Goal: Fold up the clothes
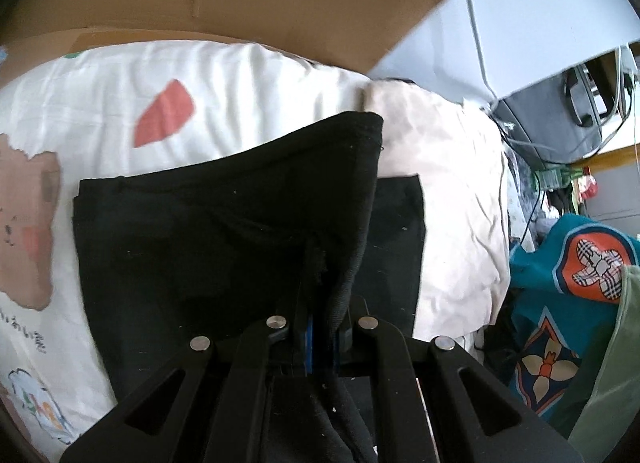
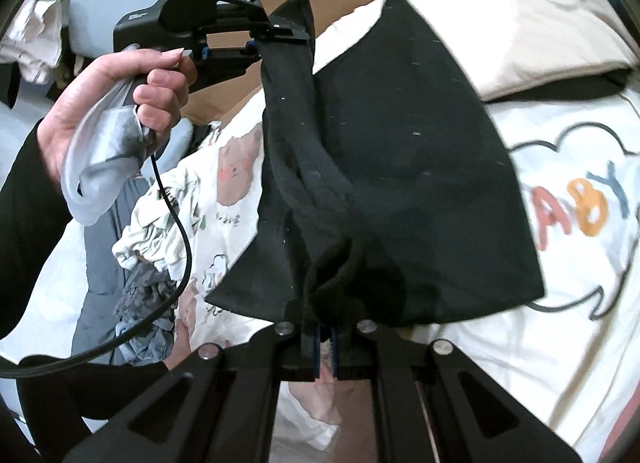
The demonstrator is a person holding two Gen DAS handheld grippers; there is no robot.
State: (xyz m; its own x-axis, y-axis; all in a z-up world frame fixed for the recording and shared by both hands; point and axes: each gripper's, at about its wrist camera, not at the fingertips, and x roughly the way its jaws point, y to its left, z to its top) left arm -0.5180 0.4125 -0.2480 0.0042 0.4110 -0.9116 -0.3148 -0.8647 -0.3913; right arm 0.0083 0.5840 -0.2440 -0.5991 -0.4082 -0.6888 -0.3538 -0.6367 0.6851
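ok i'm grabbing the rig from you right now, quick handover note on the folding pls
Left gripper: shut on the black garment, pinching a bunched edge.
Right gripper: shut on another bunched edge of the same piece.
The garment hangs between the two above the printed white bedsheet, with part of it lying flat on the sheet in the left wrist view.
Done: both edges gripped and lifted, a fold is under way.
Left: lay the lifted half down over the flat part, release, smooth. A heap of other clothes sits at the bed's edge, apparently unfolded.

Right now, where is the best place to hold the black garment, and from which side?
Hold the black garment by its thick hemmed edge, from above: the left claw and right claw grip that bunched band already, and the rest drapes onto the printed bedsheet.
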